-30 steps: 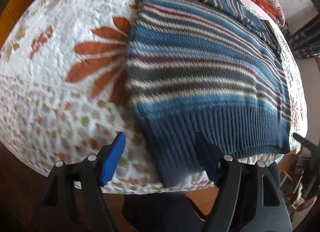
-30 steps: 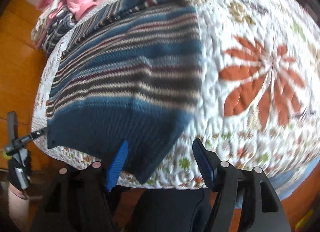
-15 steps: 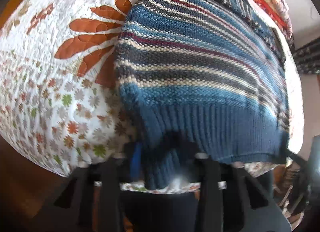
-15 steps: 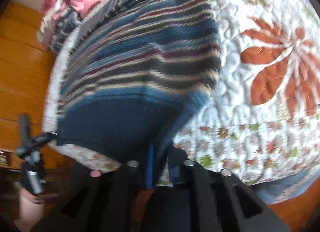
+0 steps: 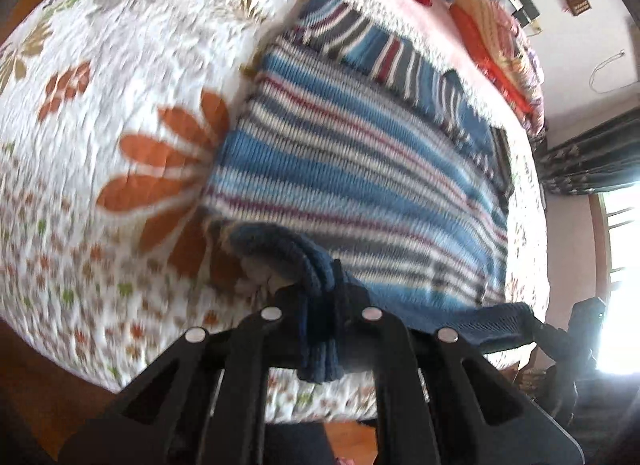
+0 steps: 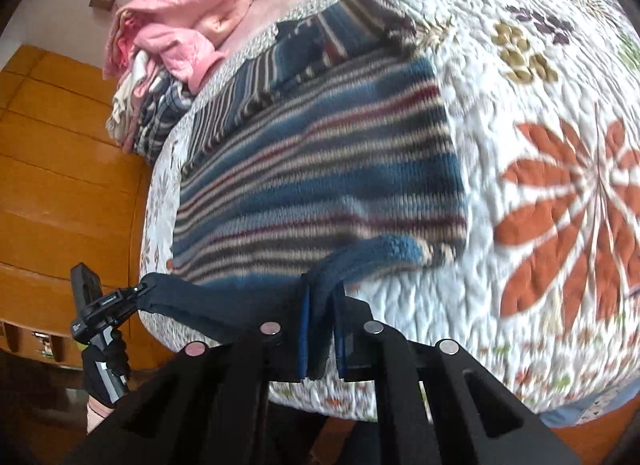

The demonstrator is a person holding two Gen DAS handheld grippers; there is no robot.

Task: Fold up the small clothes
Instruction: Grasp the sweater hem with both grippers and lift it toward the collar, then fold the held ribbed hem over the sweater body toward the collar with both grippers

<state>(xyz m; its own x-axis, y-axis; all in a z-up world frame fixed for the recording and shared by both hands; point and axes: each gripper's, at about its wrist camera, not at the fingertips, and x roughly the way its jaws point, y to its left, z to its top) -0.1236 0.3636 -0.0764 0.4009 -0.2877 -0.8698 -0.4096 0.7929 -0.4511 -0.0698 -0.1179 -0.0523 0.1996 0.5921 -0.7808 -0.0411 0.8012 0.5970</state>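
1. Knitted wool in blue, white, grey and maroon stripes: we see the sweater (image 5: 360, 169) lying flat on the quilt (image 5: 100, 105), its ribbed dark-blue hem at the near edge of the bed.
2. Our left gripper (image 5: 322, 317) is pressed together on the hem's left corner; the bunched rib sticks out between its jaws at 6 o'clock in the left wrist view, lifted off the quilt.
3. Our right gripper (image 6: 320, 329) pinches the hem's right corner the same way, with blue pads (image 6: 304, 329) on either side of the folded knit.
4. Between the two grips the hem hangs as a raised, stretched band; the rest of the sweater rests on the quilt.
5. From the right wrist view we see the left gripper at 8 o'clock, held by a gloved hand (image 6: 105, 365).
6. Orange flower (image 6: 572, 205) patches on the quilt lie at 3 o'clock in the right view, just beside the sweater's edge.
7. Towards 11 o'clock a pile of clothes (image 6: 176, 37), pink on top, sits at the far end of the bed, well apart from the sweater.
8. Wooden panels (image 6: 60, 169) stand at 9 o'clock beyond the bed.
9. Motion blur softens the knit and quilt near the grippers.
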